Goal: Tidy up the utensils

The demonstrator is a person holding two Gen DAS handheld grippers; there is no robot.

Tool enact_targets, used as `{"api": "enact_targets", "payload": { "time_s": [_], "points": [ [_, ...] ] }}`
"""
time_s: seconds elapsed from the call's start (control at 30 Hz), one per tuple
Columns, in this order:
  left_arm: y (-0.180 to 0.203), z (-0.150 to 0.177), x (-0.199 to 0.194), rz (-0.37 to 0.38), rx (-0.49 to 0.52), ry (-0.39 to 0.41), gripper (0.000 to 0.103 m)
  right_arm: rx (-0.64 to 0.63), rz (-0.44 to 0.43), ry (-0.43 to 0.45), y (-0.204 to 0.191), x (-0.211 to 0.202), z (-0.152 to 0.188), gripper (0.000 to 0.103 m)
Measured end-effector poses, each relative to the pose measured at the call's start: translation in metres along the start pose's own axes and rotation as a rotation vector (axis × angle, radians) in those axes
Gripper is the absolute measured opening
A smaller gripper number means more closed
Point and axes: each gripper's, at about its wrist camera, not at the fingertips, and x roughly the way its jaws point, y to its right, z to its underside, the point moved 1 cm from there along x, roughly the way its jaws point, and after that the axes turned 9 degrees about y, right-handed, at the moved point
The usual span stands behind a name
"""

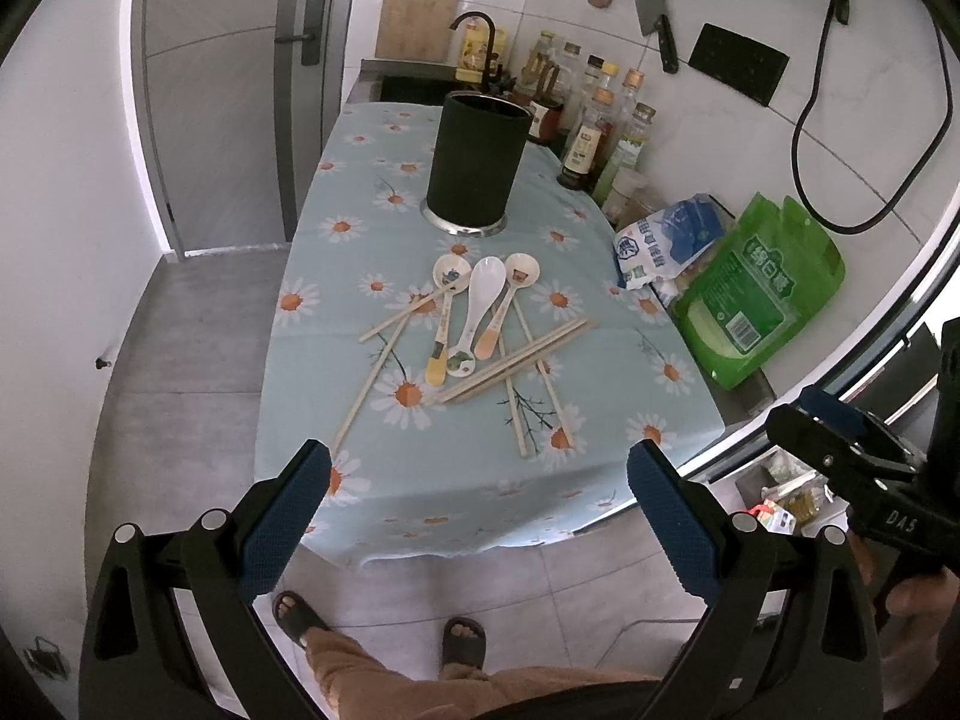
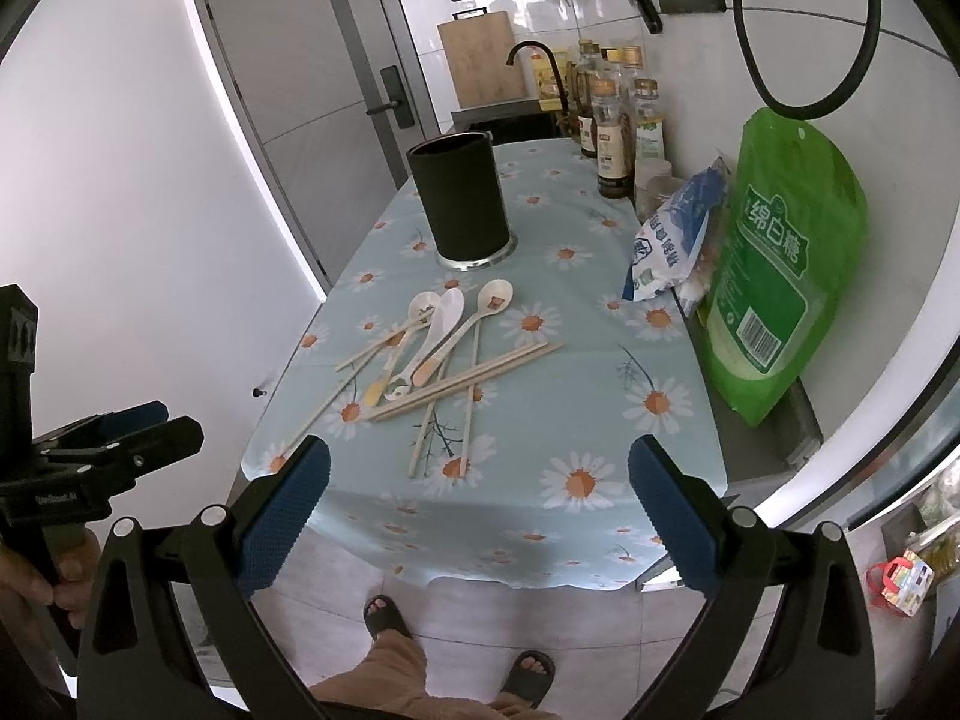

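Observation:
Three ceramic spoons lie side by side on the daisy-print tablecloth, mixed with several wooden chopsticks crossing over and around them. Behind them stands a tall black utensil holder on a metal base, upright. My left gripper hovers open before the table's near edge, nothing between its blue pads. My right gripper is likewise open and holds nothing, short of the cloth's edge. Each gripper shows in the other's view at the side.
Along the right wall sit a green sugar bag, a blue-white pouch and several sauce bottles. A sink with a black tap lies beyond. A person's sandalled feet stand on the tiled floor.

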Motion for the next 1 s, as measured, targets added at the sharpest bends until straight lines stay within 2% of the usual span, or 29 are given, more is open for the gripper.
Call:
{"api": "enact_targets", "payload": {
  "time_s": [0.37, 0.8, 1.0],
  "points": [
    [0.0, -0.001, 0.002, -0.003, -0.007, -0.004, 0.096, 0.019, -0.017, -0.001, 0.003, 0.004, 0.001, 0.099],
    [0.01, -0.007, 0.005, -0.016, -0.025, -0.044, 0.096, 0.138, -0.07, -0.022, 0.029, 0.008, -0.002, 0.099],
    [0.006, -0.013, 0.017, 0.01, -0.018, -0.082, 0.096, 0.217, -0.098, -0.046, 0.038, 0.023, 0.001, 0.099]
  ]
}}
